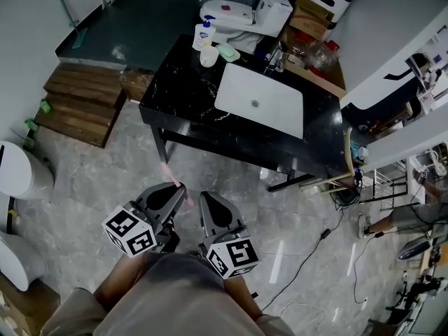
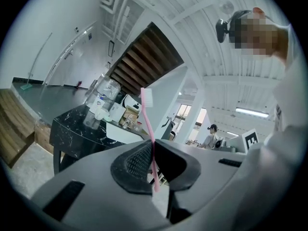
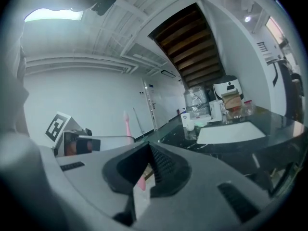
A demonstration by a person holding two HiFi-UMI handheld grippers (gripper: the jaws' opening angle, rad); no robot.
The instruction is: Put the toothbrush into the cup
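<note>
Closest to the lens, grey clothing [image 1: 164,292] of the person, with two marker cubes [image 1: 129,231] just ahead of it. Holds the pink toothbrush [image 1: 176,183] in the left gripper [image 1: 179,187], jaws clenched on the lower handle, long axis crosswise to the jaws: in the left gripper view, bristle head well out past one side of the pads, short handle end poking out the other. Carries the right gripper [image 1: 208,197] just beside the left, jaws pressed together on nothing. Faces a black marbled bench [image 1: 175,96] across a stretch of bare grey floor [image 1: 105,187], well apart from both grippers. Places the white cup [image 1: 208,56] at the far left corner of that bench, just beside a soap bottle [image 1: 204,33] and a green soap dish [image 1: 228,51], left of the white basin [image 1: 259,100]. Sets the cup ahead and slightly right of the brush-bearing gripper, so probably calls for a long carry forward and a reach across the bench's depth, then a turn of the brush until one end points down over the cup's mouth. Favours the left hand, loaded and on the cup's side. Offers open room above the dark bench top in front of the cup; hems the cup in behind and to the right with bottle and dish, so likely best entered from above. Shows wooden steps [image 1: 80,100] off to the left and a cable [image 1: 308,254] on the floor to the right, both clear of the direct line.
</note>
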